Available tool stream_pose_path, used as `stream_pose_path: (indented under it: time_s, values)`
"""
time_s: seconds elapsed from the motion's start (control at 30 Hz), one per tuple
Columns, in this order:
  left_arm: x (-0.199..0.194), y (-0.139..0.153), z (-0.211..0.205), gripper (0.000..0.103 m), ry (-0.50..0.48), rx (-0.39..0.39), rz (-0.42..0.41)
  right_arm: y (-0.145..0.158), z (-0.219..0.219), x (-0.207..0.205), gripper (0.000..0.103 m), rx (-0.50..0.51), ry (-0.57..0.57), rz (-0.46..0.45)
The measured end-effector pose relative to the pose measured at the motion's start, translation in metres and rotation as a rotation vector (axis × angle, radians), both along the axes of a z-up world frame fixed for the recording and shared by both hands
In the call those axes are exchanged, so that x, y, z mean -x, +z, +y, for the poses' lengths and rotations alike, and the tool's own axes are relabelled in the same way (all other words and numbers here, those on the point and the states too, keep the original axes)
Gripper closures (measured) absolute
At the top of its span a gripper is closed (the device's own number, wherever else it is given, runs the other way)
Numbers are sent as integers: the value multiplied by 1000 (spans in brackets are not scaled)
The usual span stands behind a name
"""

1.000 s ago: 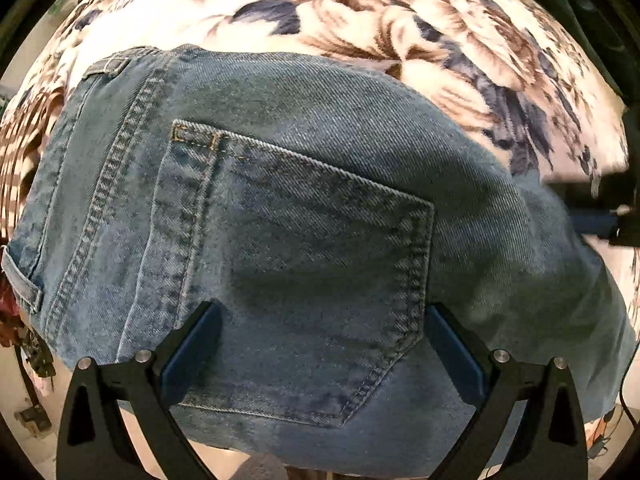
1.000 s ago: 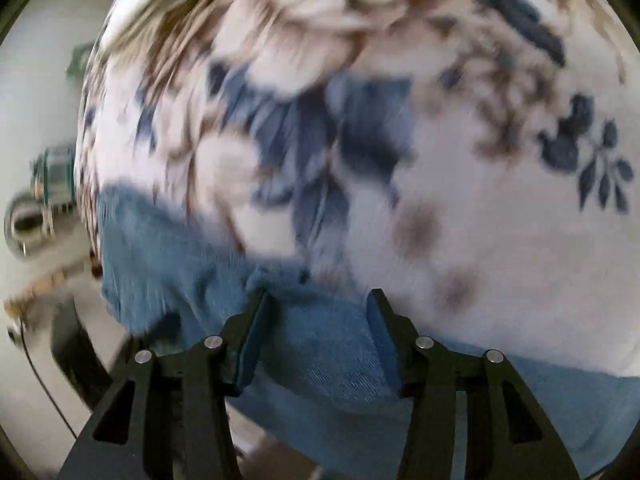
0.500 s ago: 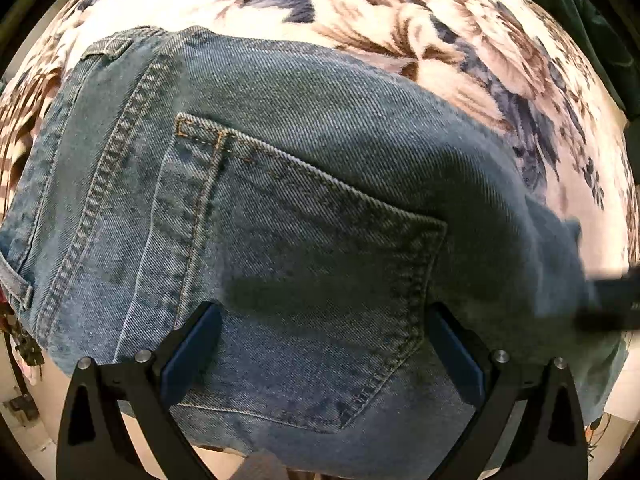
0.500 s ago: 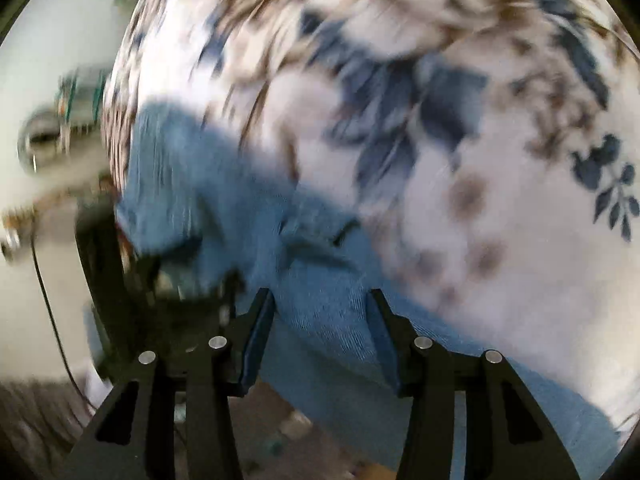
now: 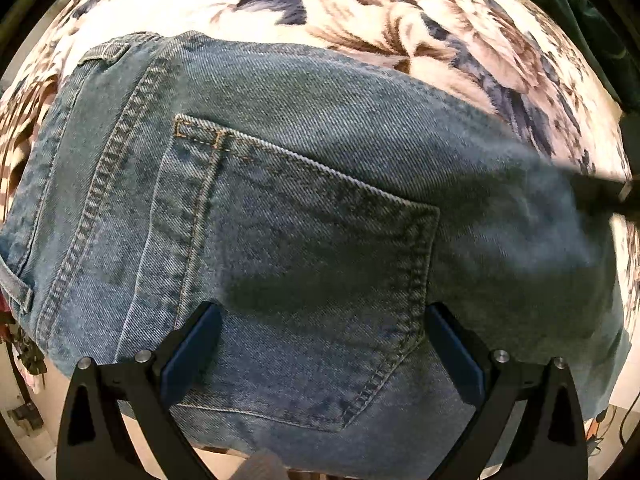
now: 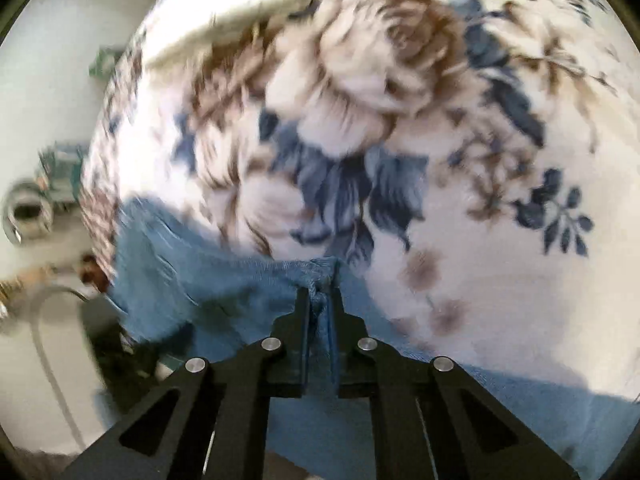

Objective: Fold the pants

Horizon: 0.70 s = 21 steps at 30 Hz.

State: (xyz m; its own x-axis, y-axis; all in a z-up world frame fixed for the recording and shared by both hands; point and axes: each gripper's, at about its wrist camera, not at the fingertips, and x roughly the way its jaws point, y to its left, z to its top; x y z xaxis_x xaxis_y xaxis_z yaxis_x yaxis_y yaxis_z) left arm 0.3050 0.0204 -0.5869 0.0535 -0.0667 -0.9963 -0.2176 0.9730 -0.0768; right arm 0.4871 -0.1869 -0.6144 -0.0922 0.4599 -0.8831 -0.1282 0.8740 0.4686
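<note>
item: blue denim jeans, lying seat-side up on a floral bedspread; the seat end reaches the near edge of the bed in the left wrist view, likely so both grippers can reach it from that side.

back pocket: faces up, flat, stitched outline fully visible. yoke seam and a belt loop sit toward the upper left. no fold shows in this part of the garment.

left gripper: spread wide over the pocket, one blue pad at each lower corner of it, nothing pinched. whether the pads touch the denim cannot be told. judged role: to anchor or stand ready over the seat while the other hand moves fabric.

right gripper: pressed together, pinching a bunched edge of the jeans; a small peak of denim rises between the tips. the pinch sits at a border where denim meets bedspread, a sensible place to carry an edge over for a fold. this view is motion-blurred.

dark blurred bar: at the right edge of the left wrist view, across the denim; probably part of the right gripper, not certain.

off-bed clutter: a shiny metal object and a cable on the floor side, too blurred to identify.

stage, judged: early, first fold being set up.
</note>
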Motion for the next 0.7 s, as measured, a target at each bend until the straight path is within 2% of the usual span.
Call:
stream_pose_path:
  time_s: [0.07, 0.17, 0.23, 0.3, 0.4, 0.47, 0.53, 0.57, 0.6, 0.63, 0.67, 0.7]
  values:
    - [1, 2, -1, 0, 3, 1, 0, 3, 3, 5, 95, -24, 37, 10]
    - [2, 5, 1, 0, 17, 13, 9, 5, 20, 29, 95, -36, 151, 19]
    - [4, 13, 10, 0, 73, 39, 18, 4, 28, 57, 95, -48, 271, 42]
    - [6, 26, 23, 0, 165, 79, 5, -2, 34, 77, 95, -40, 341, 80]
    - [5, 37, 33, 0, 248, 110, -20, -20, 44, 95, 95, -13, 401, 140]
    - [-1, 30, 29, 0, 236, 88, -1, -30, 41, 94, 94, -11, 377, 189]
    - [-6, 14, 23, 0, 208, 55, 41, -27, 34, 84, 94, -39, 347, 215]
    - [-7, 8, 20, 0, 191, 42, 54, -18, 26, 76, 89, -62, 319, 203]
    - [-9, 6, 17, 0, 173, 28, 60, -9, 17, 67, 75, -94, 283, 183]
    - [-9, 7, 15, 0, 168, 23, 53, -1, 7, 58, 65, -116, 234, 159]
    - [-8, 8, 14, 0, 165, 19, 47, 3, 0, 52, 50, -126, 200, 145]
    - [-8, 9, 14, 0, 164, 18, 46, 5, -7, 45, 46, -136, 160, 135]
